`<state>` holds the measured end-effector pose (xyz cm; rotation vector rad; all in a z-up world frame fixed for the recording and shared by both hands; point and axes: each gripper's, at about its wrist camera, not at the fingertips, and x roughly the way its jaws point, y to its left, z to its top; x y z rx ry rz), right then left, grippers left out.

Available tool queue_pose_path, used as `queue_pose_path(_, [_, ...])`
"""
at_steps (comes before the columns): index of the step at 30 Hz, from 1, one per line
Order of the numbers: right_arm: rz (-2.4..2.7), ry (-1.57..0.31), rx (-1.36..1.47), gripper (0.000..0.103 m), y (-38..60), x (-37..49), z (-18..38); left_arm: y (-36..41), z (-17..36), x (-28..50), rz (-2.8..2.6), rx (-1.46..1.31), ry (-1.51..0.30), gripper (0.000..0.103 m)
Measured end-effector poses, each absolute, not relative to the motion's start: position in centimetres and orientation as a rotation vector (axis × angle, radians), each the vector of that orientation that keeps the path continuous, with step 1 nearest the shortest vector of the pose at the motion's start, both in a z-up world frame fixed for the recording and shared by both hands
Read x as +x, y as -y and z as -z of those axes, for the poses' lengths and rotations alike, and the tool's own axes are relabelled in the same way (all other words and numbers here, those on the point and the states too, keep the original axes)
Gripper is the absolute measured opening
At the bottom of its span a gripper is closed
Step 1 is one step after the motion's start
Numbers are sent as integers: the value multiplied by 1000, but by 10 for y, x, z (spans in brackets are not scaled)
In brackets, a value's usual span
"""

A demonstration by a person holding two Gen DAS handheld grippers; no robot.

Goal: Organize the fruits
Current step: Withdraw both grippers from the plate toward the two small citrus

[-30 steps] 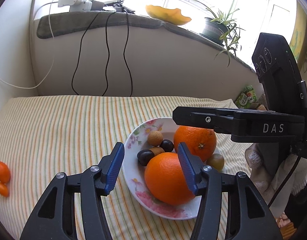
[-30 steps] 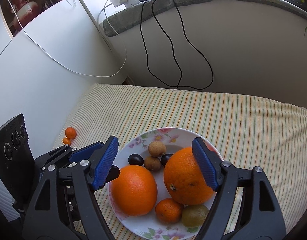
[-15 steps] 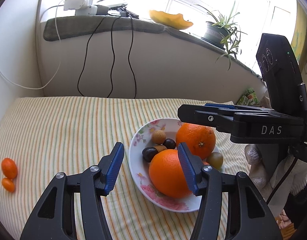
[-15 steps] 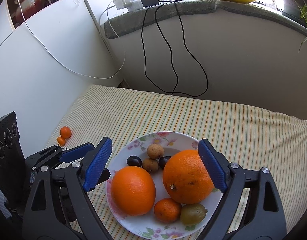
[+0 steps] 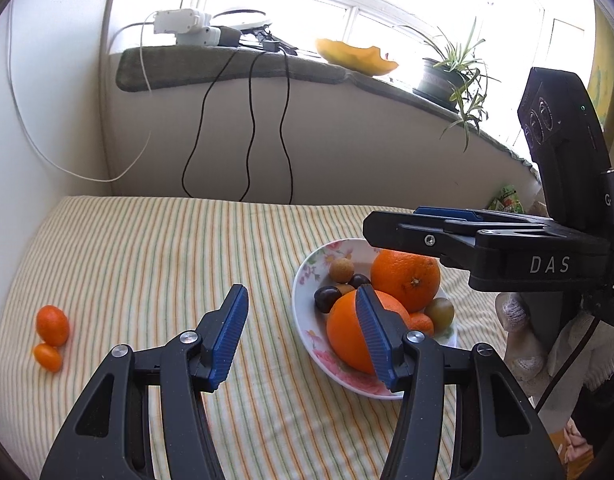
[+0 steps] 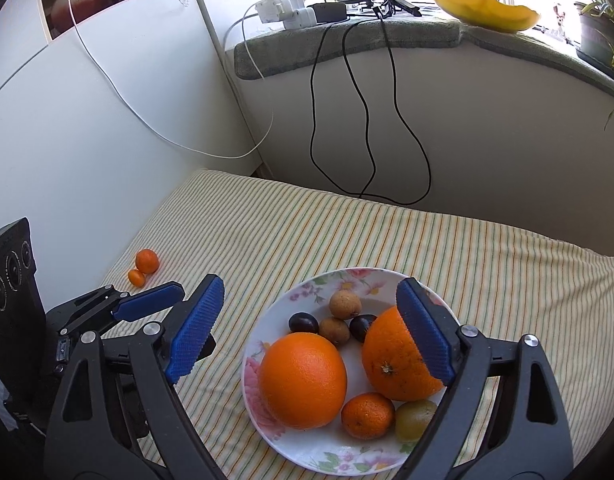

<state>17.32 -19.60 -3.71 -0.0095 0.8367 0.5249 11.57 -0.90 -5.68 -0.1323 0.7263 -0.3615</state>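
Note:
A flowered plate (image 6: 307, 456) on the striped cloth holds two big oranges (image 6: 303, 380) (image 6: 399, 364), a mandarin (image 6: 367, 416), a green fruit (image 6: 415, 420) and several small brown and dark fruits. My right gripper (image 6: 311, 332) hovers open over the plate, its jaws wide and nothing pressed between them. My left gripper (image 5: 303, 336) is open and empty over the cloth, just left of the plate (image 5: 303, 280). Its right pad stands in front of the near orange (image 5: 345, 336). Two small oranges (image 5: 53, 324) (image 5: 47, 356) lie on the cloth at far left.
White walls close the cloth in at the back and on the left, with black and white cables (image 6: 363, 120) hanging down them. The sill above carries chargers, a yellow bowl (image 5: 355, 58) and a potted plant (image 5: 451, 76). A gloved hand (image 5: 515, 312) holds the right gripper.
Both grippers have drawn back and up from the plate, which now looks smaller. The right jaws have spread wider. In the left view the plate has slid right and the small oranges inward.

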Motion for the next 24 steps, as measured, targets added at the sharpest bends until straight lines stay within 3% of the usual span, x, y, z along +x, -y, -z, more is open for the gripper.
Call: queue_pose_path(24, [-655,-845,-52,90,110,163,38,-70,64,92,221,-201,-709,55])
